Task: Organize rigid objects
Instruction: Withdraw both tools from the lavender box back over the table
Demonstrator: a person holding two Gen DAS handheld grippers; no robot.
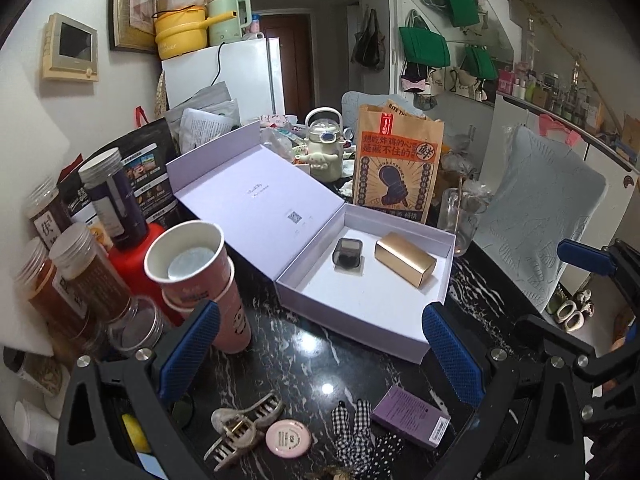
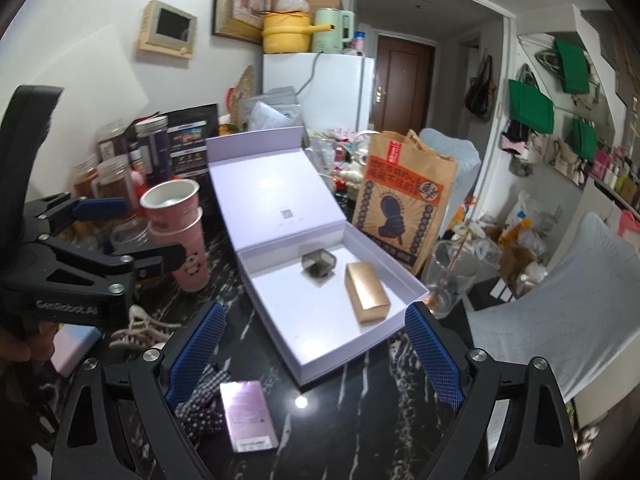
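Left gripper (image 1: 320,354): jaws apart, empty, hovering above the loose clutter.
Right gripper (image 2: 316,354): jaws apart, empty.
Purple box (image 2: 248,416): lay on the table, near the right gripper.
White box (image 1: 400,336): lid open, already holding gold case (image 1: 405,260) and dark cube (image 1: 348,254).

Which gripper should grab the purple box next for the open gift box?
Probably right. The right gripper is open and the purple box lies just below its left finger. From the left gripper, also open, it sits off toward the right finger.
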